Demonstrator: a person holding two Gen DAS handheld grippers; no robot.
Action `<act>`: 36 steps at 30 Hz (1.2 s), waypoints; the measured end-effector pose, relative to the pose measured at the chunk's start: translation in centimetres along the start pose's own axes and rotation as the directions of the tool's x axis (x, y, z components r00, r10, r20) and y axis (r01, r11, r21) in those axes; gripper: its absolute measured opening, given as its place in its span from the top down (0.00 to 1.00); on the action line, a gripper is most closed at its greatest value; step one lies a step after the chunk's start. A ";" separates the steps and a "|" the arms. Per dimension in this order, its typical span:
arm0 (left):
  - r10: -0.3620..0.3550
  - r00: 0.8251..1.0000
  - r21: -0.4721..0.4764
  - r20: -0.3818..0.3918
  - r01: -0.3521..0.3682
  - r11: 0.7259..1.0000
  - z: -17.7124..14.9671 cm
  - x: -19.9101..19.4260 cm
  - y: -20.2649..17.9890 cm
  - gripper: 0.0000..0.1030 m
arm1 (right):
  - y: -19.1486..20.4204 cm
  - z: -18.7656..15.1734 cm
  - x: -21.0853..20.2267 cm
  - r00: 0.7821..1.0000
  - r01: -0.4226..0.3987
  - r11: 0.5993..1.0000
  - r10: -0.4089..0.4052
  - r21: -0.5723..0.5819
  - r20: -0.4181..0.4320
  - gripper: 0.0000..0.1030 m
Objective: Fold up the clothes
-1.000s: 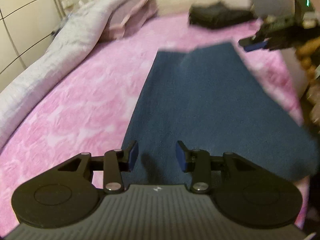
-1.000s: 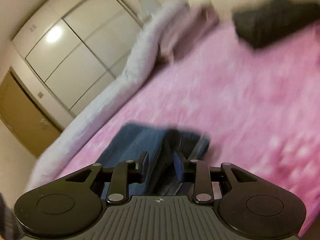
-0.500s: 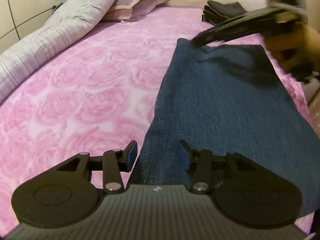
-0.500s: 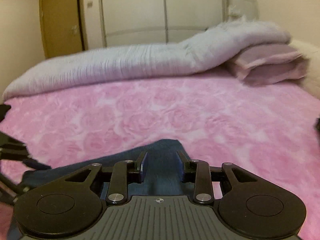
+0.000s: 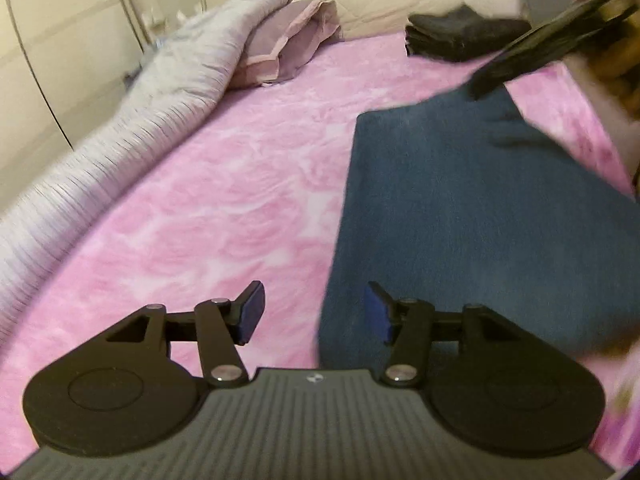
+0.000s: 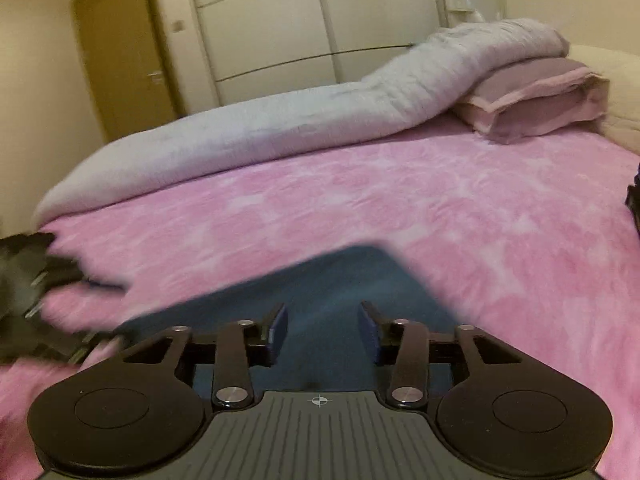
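A folded dark blue denim garment (image 5: 460, 216) lies flat on the pink rose-patterned bed cover (image 5: 224, 208). My left gripper (image 5: 314, 316) is open and empty, hovering over the garment's near left edge. My right gripper (image 6: 323, 330) is open and empty over the garment's far end (image 6: 340, 284). The right gripper also shows blurred at the far end of the garment in the left wrist view (image 5: 532, 56). The left gripper shows blurred at the left edge of the right wrist view (image 6: 36, 292).
A rolled grey duvet (image 5: 120, 132) runs along the bed's far side, next to a mauve pillow (image 5: 292, 40). A stack of dark folded clothes (image 5: 456, 38) sits near the head of the bed. White wardrobe doors (image 6: 304, 28) and a brown door (image 6: 124, 60) stand behind.
My left gripper has shifted left, off the garment's edge, and its jaws stand wider. My right gripper has drawn back a little and opened wider over the garment's end.
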State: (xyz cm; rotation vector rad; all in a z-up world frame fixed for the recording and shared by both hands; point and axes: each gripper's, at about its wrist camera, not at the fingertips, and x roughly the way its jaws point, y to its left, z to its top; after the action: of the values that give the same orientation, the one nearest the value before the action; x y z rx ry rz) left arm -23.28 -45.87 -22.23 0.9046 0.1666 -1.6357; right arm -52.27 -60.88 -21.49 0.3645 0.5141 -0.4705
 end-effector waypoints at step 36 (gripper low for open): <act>-0.097 0.975 0.906 0.200 -0.146 0.398 -5.9 -0.3 -15.1 0.67 | 14.9 -12.3 -7.2 0.916 0.145 0.539 -0.390 -0.830 -0.093 0.80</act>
State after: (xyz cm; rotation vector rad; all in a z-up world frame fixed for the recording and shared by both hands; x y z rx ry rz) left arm -33.96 -37.94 -31.52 1.5160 -1.0577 -1.7467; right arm -54.83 -40.66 -24.40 -0.5842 1.0104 -0.4346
